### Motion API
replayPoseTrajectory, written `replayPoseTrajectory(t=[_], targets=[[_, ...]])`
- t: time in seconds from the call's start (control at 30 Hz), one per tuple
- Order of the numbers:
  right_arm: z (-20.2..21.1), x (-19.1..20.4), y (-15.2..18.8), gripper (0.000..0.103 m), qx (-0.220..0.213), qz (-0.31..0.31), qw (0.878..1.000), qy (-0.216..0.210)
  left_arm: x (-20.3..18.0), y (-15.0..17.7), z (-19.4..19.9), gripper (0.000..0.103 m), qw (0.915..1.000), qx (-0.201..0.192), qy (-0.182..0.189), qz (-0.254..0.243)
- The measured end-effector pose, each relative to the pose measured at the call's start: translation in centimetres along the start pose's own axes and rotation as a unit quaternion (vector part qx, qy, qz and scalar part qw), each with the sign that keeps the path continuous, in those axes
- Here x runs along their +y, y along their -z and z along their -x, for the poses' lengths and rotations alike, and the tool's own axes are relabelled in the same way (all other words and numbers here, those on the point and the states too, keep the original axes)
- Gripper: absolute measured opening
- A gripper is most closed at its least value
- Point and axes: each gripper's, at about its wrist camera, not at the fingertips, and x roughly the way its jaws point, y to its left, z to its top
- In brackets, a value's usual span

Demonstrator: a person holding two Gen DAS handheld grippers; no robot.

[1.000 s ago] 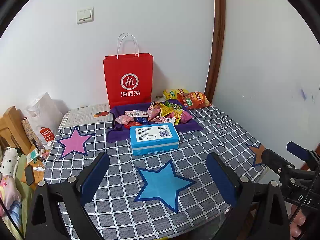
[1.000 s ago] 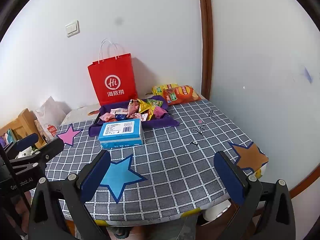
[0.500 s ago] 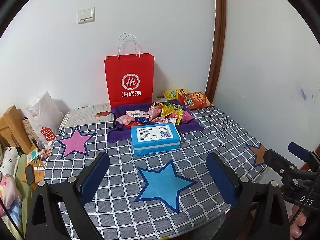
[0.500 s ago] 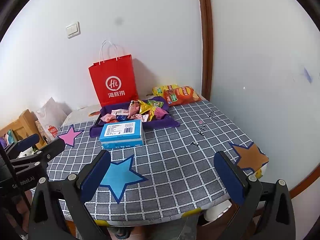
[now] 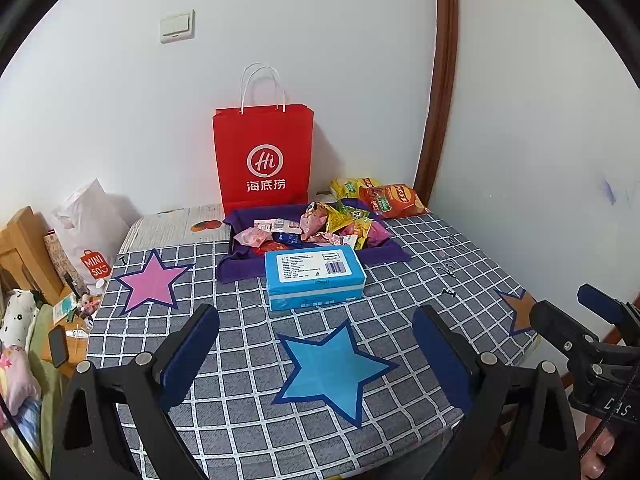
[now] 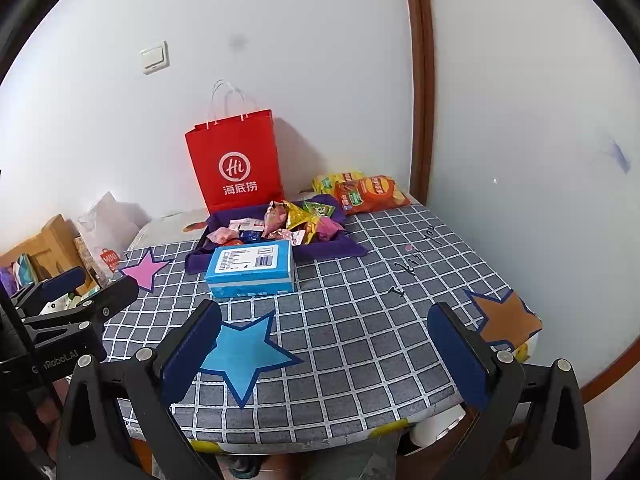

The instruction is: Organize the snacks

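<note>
A purple tray at the back of the table holds a heap of small wrapped snacks. A blue box lies just in front of it. Two chip bags rest by the wall corner. My left gripper hovers open over the table's near edge, above a blue star patch, well short of the box. My right gripper is open too, over the near right part of the table. Each gripper shows at the edge of the other's view.
A red paper bag stands against the wall behind the tray. The checked tablecloth carries pink, blue and orange stars. A white shopping bag and wooden furniture are off the table's left side.
Both grippers have drifted very slightly; the scene sits a touch further right in the left wrist view. Nothing on the table has moved.
</note>
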Motion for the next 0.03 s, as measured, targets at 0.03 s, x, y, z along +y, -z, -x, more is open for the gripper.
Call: replayPoseTrajectory(t=[0.03], targets=[[-0.25,0.15,0.0,0.102,0.0,0.002,1.0,-0.002,0.01,0.01,-0.23,0.098,1.0,0.001,-0.001,0.0]])
